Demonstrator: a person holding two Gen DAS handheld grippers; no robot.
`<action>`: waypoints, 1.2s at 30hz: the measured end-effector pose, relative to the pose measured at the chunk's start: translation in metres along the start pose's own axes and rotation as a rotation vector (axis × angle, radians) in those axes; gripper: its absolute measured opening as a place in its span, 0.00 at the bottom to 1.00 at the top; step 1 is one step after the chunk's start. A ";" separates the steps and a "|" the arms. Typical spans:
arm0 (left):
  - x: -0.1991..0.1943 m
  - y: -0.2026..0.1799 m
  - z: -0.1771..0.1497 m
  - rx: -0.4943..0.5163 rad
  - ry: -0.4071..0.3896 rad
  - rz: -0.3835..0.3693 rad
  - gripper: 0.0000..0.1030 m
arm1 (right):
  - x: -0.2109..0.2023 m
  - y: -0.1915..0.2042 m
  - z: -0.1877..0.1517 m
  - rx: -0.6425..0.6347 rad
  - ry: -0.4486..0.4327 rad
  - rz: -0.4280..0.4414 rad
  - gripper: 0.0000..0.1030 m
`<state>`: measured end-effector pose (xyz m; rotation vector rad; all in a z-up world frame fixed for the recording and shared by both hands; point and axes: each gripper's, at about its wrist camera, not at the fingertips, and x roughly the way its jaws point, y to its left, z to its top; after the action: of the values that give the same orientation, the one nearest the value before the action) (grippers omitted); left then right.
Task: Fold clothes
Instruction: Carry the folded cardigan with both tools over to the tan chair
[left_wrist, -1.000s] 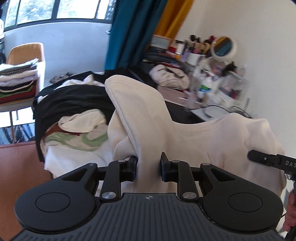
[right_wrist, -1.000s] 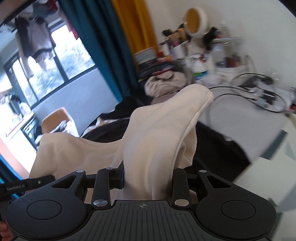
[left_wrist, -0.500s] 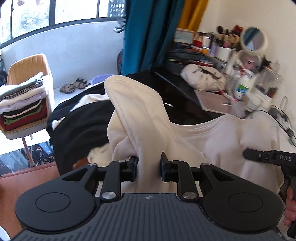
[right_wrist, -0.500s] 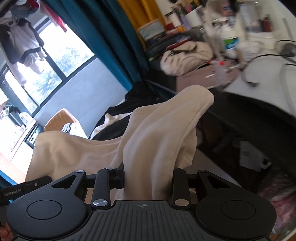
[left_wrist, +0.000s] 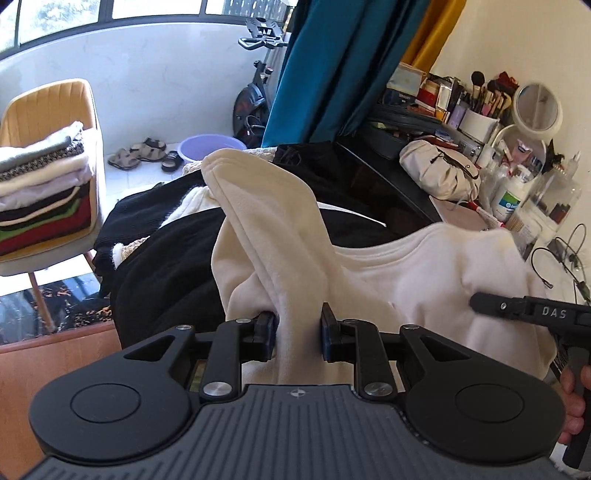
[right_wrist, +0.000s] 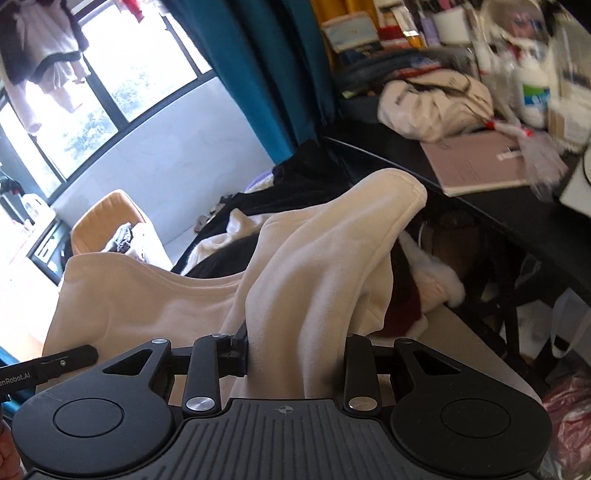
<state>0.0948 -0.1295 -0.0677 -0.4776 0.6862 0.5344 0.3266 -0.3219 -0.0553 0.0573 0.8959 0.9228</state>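
You are holding the cream sweatshirt (left_wrist: 388, 269) aloft between both tools. The left gripper (left_wrist: 298, 336) is clamping a bunched fold of its fabric: the cloth is passing straight between the two fingers (left_wrist: 266, 336), with one sleeve end (left_wrist: 258, 184) rising up and forward past them. The right gripper (right_wrist: 295, 354) is likewise pinching a thick gather of the same garment (right_wrist: 314, 288); its left finger (right_wrist: 236, 352) is pressing against the cloth, and the fabric is covering the opposite pad. The body of the garment is spanning the gap between the two tools.

Compared with one second ago, both cameras are pointing lower and further toward the window side, while the grip on the cloth is remaining unchanged.

Beneath the garment, a heap of black clothing (left_wrist: 166, 266) is lying, mixed with pale pieces. A tan chair (left_wrist: 48, 122) is carrying a stack of folded clothes (left_wrist: 40, 192). On the right, the dark tabletop (right_wrist: 498, 206) is carrying a beige bag (left_wrist: 439, 173), a round mirror (left_wrist: 537, 107), a notebook (right_wrist: 476, 166) and bottles. A teal curtain (left_wrist: 332, 62) is hanging by the window.
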 end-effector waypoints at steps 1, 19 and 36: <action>-0.001 0.018 0.003 0.006 0.002 -0.022 0.23 | 0.002 0.016 -0.004 -0.006 -0.011 -0.022 0.27; -0.068 0.268 0.042 -0.025 0.008 0.004 0.23 | 0.100 0.282 -0.069 0.102 0.027 -0.060 0.27; 0.010 0.397 0.156 -0.033 -0.003 0.070 0.23 | 0.253 0.366 0.001 0.063 0.000 0.049 0.27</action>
<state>-0.0657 0.2661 -0.0617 -0.4846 0.6937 0.6128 0.1548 0.0883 -0.0704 0.1340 0.9265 0.9402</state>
